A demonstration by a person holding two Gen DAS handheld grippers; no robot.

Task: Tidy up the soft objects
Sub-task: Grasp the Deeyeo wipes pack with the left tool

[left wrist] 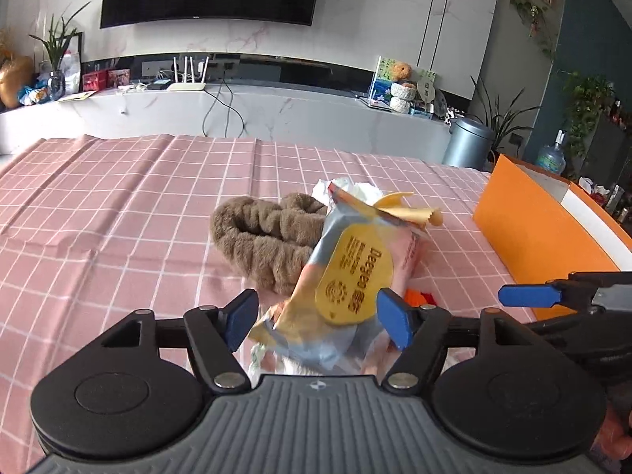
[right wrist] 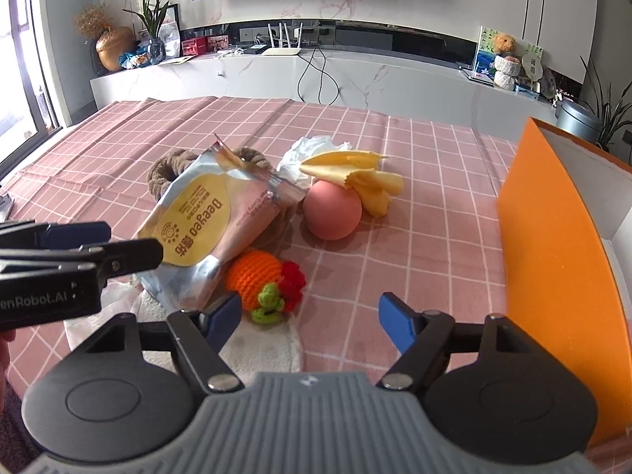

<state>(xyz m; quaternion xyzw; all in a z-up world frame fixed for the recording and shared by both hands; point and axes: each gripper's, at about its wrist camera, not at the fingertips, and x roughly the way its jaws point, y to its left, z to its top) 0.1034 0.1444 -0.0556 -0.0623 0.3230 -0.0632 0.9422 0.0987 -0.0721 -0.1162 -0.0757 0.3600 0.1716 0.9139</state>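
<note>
Tissue pack lies tilted on pink checked surface, leaning on brown plush; left gripper fingers released around it (not pressing). Right gripper fingers released, near crochet orange.

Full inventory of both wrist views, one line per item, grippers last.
wipes pack: 1, silver-pink, yellow label, mid-cloth, leaning on headband
headband: 1, brown, fluffy, behind pack
ball: 1, pink, right of pack
yellow cloth: 1, on ball
tissue: 1, white, crumpled, behind ball
crochet toy: 1, orange, red, green, front of pack
box: 1, orange, right edge
tablecloth: 1, pink check
left gripper: open, around pack
right gripper: open, near toy
</note>
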